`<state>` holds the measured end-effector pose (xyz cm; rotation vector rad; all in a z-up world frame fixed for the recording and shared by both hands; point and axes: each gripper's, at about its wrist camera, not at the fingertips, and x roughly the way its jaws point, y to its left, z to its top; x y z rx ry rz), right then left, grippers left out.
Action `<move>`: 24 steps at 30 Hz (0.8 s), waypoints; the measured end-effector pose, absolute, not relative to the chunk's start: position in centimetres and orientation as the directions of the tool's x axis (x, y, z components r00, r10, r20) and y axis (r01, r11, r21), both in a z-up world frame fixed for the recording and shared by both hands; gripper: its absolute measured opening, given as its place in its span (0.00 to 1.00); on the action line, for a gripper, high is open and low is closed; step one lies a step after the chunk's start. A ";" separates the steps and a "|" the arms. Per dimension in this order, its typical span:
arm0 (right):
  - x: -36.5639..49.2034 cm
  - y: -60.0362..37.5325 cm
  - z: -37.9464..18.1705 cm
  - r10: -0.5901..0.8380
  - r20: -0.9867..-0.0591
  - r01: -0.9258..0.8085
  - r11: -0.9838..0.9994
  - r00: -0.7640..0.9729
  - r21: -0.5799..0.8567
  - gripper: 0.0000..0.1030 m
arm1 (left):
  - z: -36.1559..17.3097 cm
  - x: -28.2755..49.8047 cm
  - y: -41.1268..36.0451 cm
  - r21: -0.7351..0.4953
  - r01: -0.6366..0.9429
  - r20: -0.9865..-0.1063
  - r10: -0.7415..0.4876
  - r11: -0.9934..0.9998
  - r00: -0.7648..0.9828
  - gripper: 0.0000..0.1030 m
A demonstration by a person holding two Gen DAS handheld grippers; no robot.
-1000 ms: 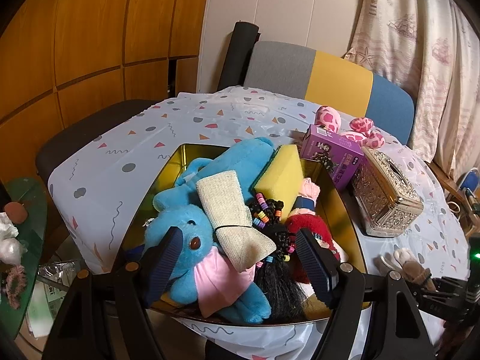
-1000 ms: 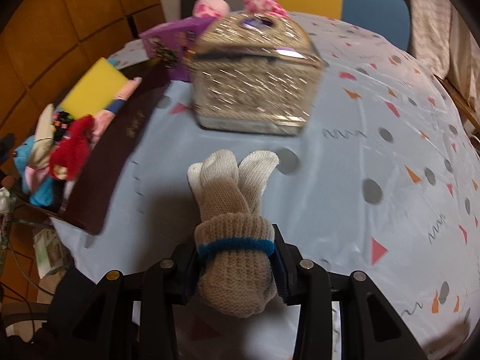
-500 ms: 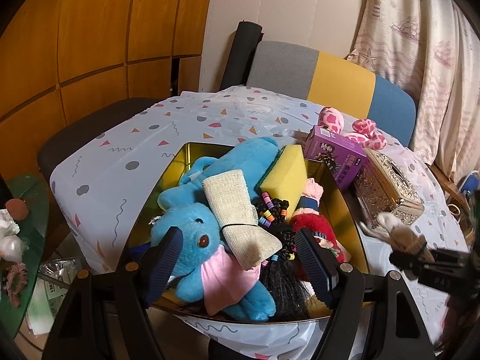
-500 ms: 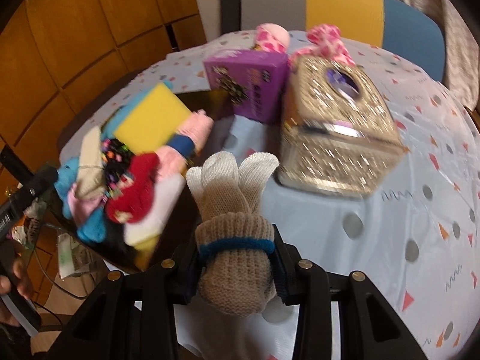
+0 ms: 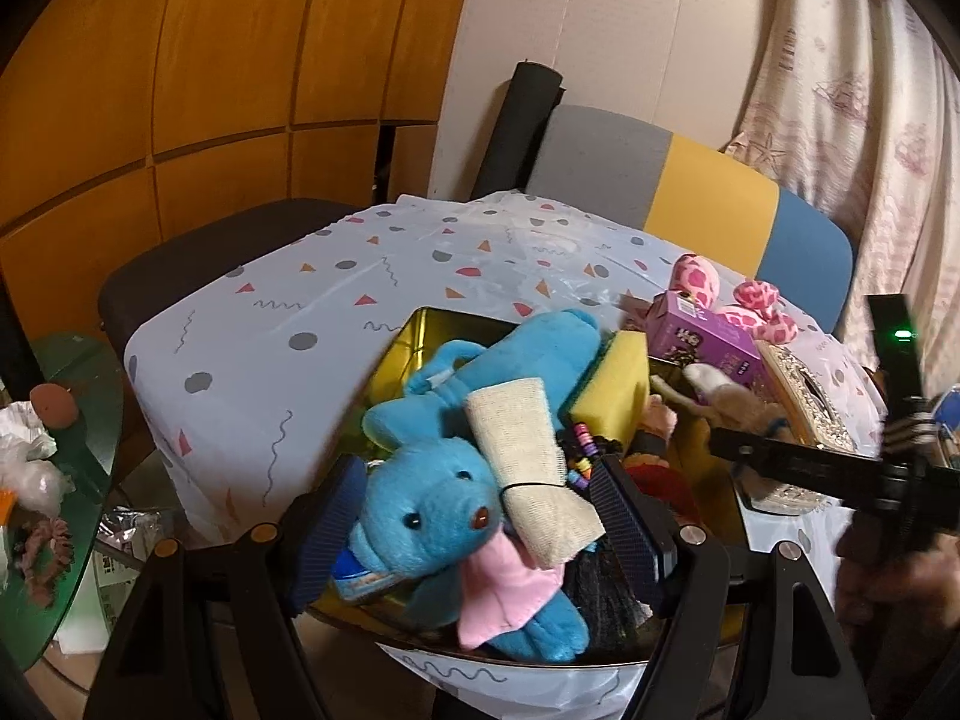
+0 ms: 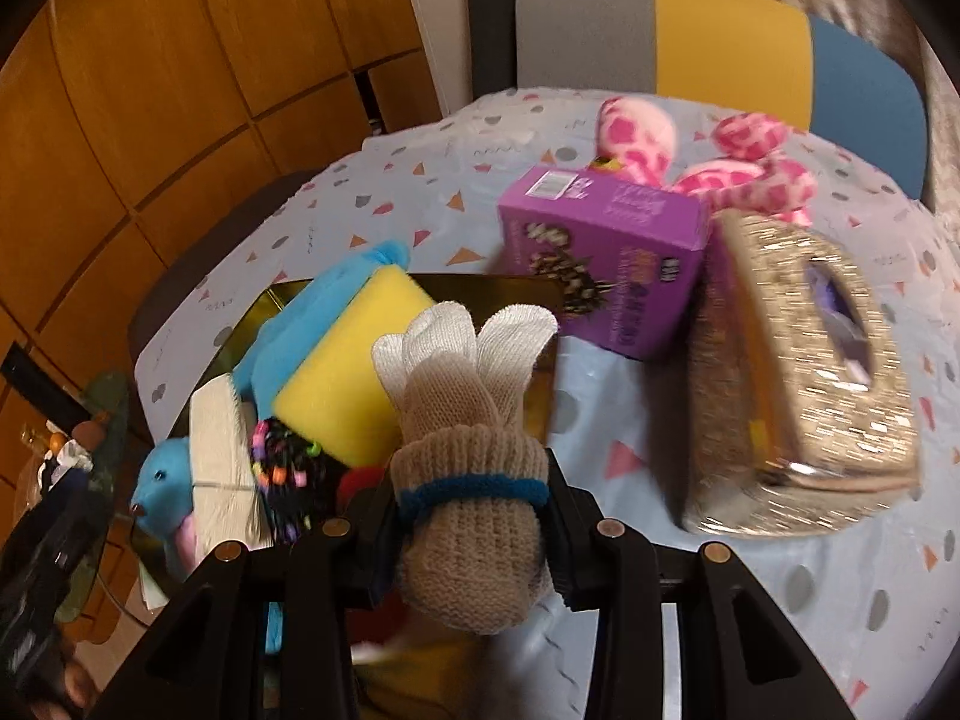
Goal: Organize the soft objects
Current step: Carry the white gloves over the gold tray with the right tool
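1. The right gripper (image 6: 468, 531) is clamped on the rolled knit glove (image 6: 465, 480), which points straight ahead along the fingers.
2. The gold tray (image 6: 480, 291) of soft stuff sits ahead and left of it, just beside the glove.
3. The left gripper (image 5: 474, 528) hangs open over the blue plush (image 5: 438, 516), empty.
4. Only the left view shows how full the tray's near end is.

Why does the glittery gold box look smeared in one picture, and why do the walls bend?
Right wrist view: the glittery gold tissue box and purple carton are streaked by motion blur, while the beige knitted glove in the right gripper stays sharp. Left wrist view: mostly crisp; the fisheye lens bows the orange wood wall panels, with dark corners.
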<state>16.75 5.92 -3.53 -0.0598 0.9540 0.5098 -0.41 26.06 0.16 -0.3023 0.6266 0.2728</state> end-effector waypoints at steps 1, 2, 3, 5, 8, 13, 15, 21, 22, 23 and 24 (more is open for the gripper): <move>16.7 6.1 -3.9 0.384 -0.798 -0.443 0.881 0.465 0.166 0.38 | 0.1 -0.4 26.2 -0.194 -0.343 -0.612 0.160 0.919 0.775 0.75; 16.9 6.8 -4.5 0.373 -0.807 -0.447 0.881 0.459 0.153 0.38 | 0.0 -0.5 26.3 -0.196 -0.347 -0.614 0.161 0.917 0.773 0.75; 17.2 7.5 -5.2 0.359 -0.817 -0.453 0.881 0.451 0.137 0.38 | -0.2 -0.5 26.5 -0.198 -0.352 -0.620 0.161 0.915 0.768 0.75; 17.6 8.5 -6.4 0.330 -0.838 -0.463 0.880 0.435 0.106 0.38 | -0.5 -0.5 26.7 -0.201 -0.356 -0.626 0.160 0.913 0.763 0.75; 17.4 8.9 -7.2 0.320 -0.836 -0.484 0.872 0.445 0.077 0.40 | -0.8 -0.4 26.6 -0.201 -0.354 -0.632 0.154 0.913 0.759 0.75; 16.8 8.1 -6.2 0.344 -0.821 -0.494 0.865 0.455 0.088 0.50 | -1.1 -0.3 26.4 -0.202 -0.346 -0.637 0.146 0.916 0.757 0.75; 16.5 7.5 -5.5 0.349 -0.804 -0.489 0.868 0.482 0.084 0.55 | -1.1 -0.2 26.4 -0.202 -0.348 -0.637 0.147 0.916 0.757 0.75; 14.4 6.3 -3.8 0.406 -0.755 -0.521 0.848 0.515 0.101 0.54 | -1.1 -0.3 26.3 -0.203 -0.345 -0.634 0.146 0.916 0.759 0.75; 14.4 6.6 -3.7 0.413 -0.749 -0.527 0.844 0.518 0.100 0.40 | -1.1 -0.3 26.2 -0.202 -0.344 -0.635 0.145 0.917 0.759 0.75; 14.1 6.9 -3.6 0.411 -0.744 -0.539 0.838 0.527 0.081 0.33 | -1.1 -0.3 26.1 -0.201 -0.342 -0.635 0.143 0.918 0.759 0.75; 14.0 7.3 -3.6 0.406 -0.744 -0.547 0.835 0.531 0.064 0.27 | -1.1 -0.3 26.0 -0.200 -0.339 -0.637 0.141 0.919 0.758 0.75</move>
